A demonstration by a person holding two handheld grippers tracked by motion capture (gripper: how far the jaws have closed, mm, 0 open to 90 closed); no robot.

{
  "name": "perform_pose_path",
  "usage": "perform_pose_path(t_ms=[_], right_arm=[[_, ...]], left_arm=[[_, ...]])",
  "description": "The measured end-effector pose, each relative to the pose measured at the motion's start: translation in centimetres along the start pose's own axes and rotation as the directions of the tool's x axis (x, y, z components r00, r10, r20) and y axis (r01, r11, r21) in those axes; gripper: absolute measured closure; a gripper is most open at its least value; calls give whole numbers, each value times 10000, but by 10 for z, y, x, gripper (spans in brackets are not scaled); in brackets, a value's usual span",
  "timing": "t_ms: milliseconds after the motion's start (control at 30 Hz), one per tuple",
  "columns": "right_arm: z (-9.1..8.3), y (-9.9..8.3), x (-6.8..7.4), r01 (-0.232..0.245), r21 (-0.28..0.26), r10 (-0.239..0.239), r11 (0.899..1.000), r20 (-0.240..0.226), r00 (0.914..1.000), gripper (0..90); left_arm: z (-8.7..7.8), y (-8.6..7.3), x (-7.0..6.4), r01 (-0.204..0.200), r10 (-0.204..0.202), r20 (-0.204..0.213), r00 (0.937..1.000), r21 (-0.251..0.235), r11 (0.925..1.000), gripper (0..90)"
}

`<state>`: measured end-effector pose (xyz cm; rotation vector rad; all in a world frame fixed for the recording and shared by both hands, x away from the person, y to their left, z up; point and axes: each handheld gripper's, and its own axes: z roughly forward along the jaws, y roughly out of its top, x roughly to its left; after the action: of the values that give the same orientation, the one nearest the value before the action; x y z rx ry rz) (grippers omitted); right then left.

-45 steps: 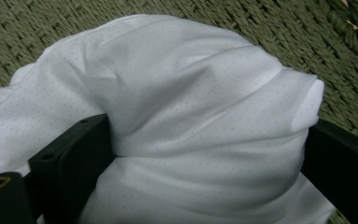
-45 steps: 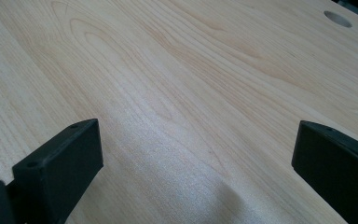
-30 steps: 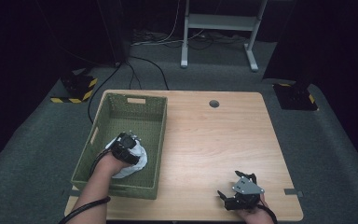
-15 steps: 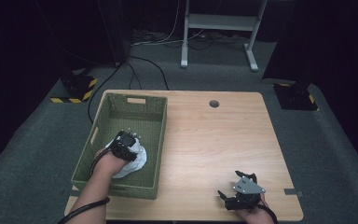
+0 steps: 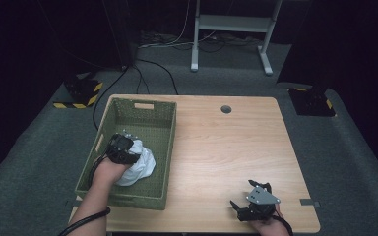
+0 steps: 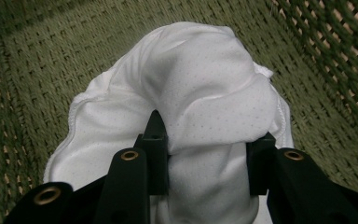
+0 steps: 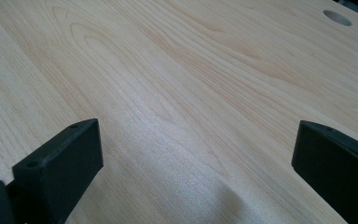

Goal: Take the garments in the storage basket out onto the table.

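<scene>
A bunched white cloth (image 5: 140, 166) lies inside the green woven basket (image 5: 142, 112) on the left part of the wooden table (image 5: 226, 147). My left gripper (image 5: 124, 146) sits on top of the cloth, near the basket's left wall. In the left gripper view its jaws (image 6: 208, 158) are shut on a thick fold of the white cloth (image 6: 205, 88), above the basket floor. My right gripper (image 5: 250, 195) rests low at the table's near right edge. It stands open (image 7: 198, 163) with bare wood between its jaws.
A round cable hole (image 5: 226, 109) sits in the table's far middle. Beyond the table are grey carpet, floor cables (image 5: 147, 69) and a white metal stand (image 5: 229, 29). Yellow-black striped feet (image 5: 81, 96) stand at the far left.
My left gripper has shifted slightly left and away inside the basket, with the cloth in it. The right gripper has stayed put.
</scene>
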<state>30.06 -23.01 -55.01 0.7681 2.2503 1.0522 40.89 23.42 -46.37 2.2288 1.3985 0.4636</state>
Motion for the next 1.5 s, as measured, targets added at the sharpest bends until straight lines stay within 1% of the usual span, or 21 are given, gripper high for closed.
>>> perform_pose_path(t_ms=[100, 200, 333, 400, 467, 500, 533, 567, 600, 700, 733, 867, 900, 933, 1167, 1233, 1267, 1367, 1433, 1467, 1500], right_arm=[[0, 0, 0, -17, -14, 17, 10000, 2, 10000, 13], [0, 0, 0, -40, -19, 40, 10000, 6, 10000, 13], [0, 0, -1, -56, -45, 56, 10000, 12, 10000, 13], [0, 0, -1, -57, -47, 57, 10000, 14, 10000, 13], [0, 0, -1, -61, -56, 61, 10000, 17, 10000, 13], [0, 0, -1, -65, -61, 65, 10000, 13, 10000, 13], [0, 0, -1, -69, -63, 69, 10000, 11, 10000, 13], [0, 0, -1, -69, -63, 69, 10000, 11, 10000, 13], [0, 0, -1, -66, -68, 66, 10000, 11, 10000, 13], [-1, 0, -1, -70, -81, 70, 9999, 5, 10000, 13], [-1, 0, -1, -70, -81, 70, 9999, 5, 10000, 13], [-1, 0, -1, -79, -96, 79, 9999, -1, 10000, 14], [-1, 0, -1, -88, -96, 88, 9999, -6, 10000, 14], [-1, 0, -1, -88, -96, 88, 9999, -6, 10000, 14], [-1, 0, -1, -101, -104, 101, 9999, -4, 9999, 14], [-1, 0, -2, -85, -131, 85, 9999, -3, 10000, 14], [-1, -1, -2, -92, -137, 92, 9999, -4, 10000, 14], [-1, -1, -2, -105, -143, 105, 9998, -9, 9999, 14], [-1, -1, -2, -116, -152, 116, 9998, -14, 9999, 14], [-1, -1, -2, -116, -152, 116, 9998, -14, 9999, 14], [-1, -1, -2, -122, -154, 122, 9998, -18, 9999, 14]], left_arm=[[-9, -2, 5, 439, -433, 102, 9990, -673, 9968, 626], [-14, -3, 7, 629, -614, 168, 9980, -1045, 9925, 628], [-26, -3, 9, 964, -912, 357, 9952, -1941, 9762, 629], [-29, -2, 9, 1004, -947, 369, 9948, -2111, 9723, 629], [-34, -2, 9, 1090, -1010, 451, 9939, -2473, 9628, 629], [-38, -2, 9, 1196, -1076, 578, 9925, -2829, 9517, 629], [-41, -2, 9, 1232, -1093, 628, 9920, -2986, 9464, 629], [-41, -2, 9, 1232, -1093, 628, 9920, -2986, 9464, 629], [-43, -2, 10, 1255, -1094, 686, 9916, -3122, 9417, 629], [-50, -3, 10, 1431, -1204, 847, 9891, -3592, 9222, 628], [-50, -3, 10, 1431, -1204, 847, 9891, -3592, 9222, 628], [-55, -3, 9, 1512, -1243, 924, 9879, -4018, 9032, 628], [-57, -4, 8, 1509, -1237, 913, 9881, -4230, 8935, 628], [-57, -4, 8, 1509, -1237, 913, 9881, -4230, 8935, 628], [-64, -3, 2, 1562, -1215, 1035, 9872, -4697, 8689, 627], [-67, -3, 0, 1593, -1242, 1037, 9868, -4909, 8565, 628], [-67, -3, 0, 1593, -1242, 1037, 9868, -4909, 8565, 629], [-70, -3, -2, 1560, -1206, 1018, 9875, -5122, 8446, 630], [-74, -2, -4, 1695, -1266, 1162, 9851, -5351, 8276, 631], [-74, -2, -4, 1695, -1266, 1162, 9851, -5351, 8276, 631], [-75, -2, -4, 1733, -1278, 1209, 9844, -5424, 8221, 631]])
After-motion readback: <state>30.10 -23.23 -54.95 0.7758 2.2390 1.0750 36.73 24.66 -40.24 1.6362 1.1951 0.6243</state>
